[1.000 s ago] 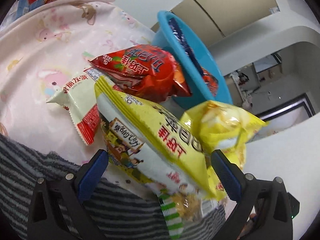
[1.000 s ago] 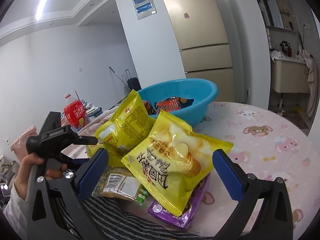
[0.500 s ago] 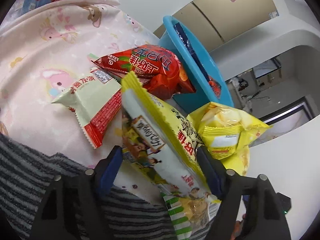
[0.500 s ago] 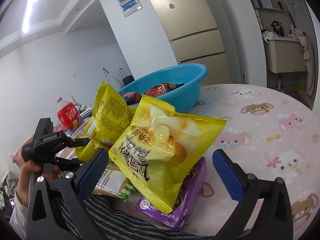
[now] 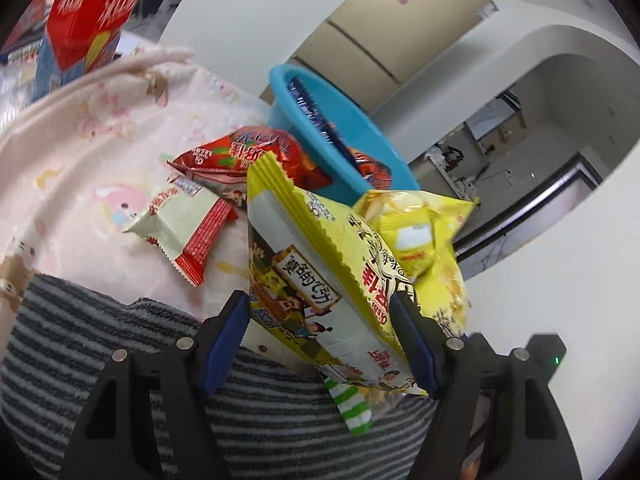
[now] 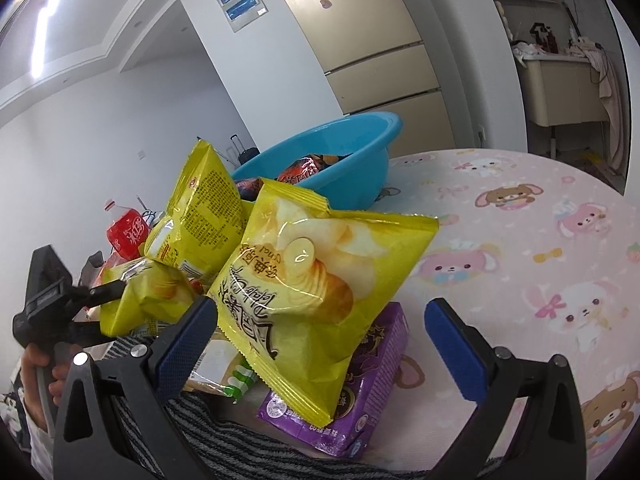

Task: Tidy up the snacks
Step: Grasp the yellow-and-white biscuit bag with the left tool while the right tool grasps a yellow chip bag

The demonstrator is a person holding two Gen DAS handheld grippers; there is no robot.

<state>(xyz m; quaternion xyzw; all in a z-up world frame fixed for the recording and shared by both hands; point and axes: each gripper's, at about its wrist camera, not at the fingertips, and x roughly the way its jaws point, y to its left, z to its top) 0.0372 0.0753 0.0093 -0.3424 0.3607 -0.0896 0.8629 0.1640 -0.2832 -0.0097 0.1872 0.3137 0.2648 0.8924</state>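
My left gripper (image 5: 320, 340) is shut on a tall yellow snack bag (image 5: 320, 276) and holds it upright; the bag also shows in the right wrist view (image 6: 200, 216). Behind it lies a yellow chip bag (image 5: 416, 232). My right gripper (image 6: 320, 344) is open around that yellow chip bag (image 6: 320, 276), which rests on a purple box (image 6: 360, 396). A blue basin (image 6: 340, 152) with several snack packs stands behind. A red snack bag (image 5: 248, 156) and a cream and red pack (image 5: 180, 228) lie left of the basin (image 5: 320, 120).
The table has a pink cartoon cloth (image 6: 520, 240). A grey striped cloth (image 5: 80, 360) lies at the near edge. A red drink bottle (image 6: 128, 232) and a red box (image 5: 92, 12) stand at the far left. A fridge (image 6: 380, 40) is behind.
My left gripper's jaws have closed from wide open onto the tall yellow bag and lifted it. My right gripper has moved closer around the yellow chip bag and stays open.
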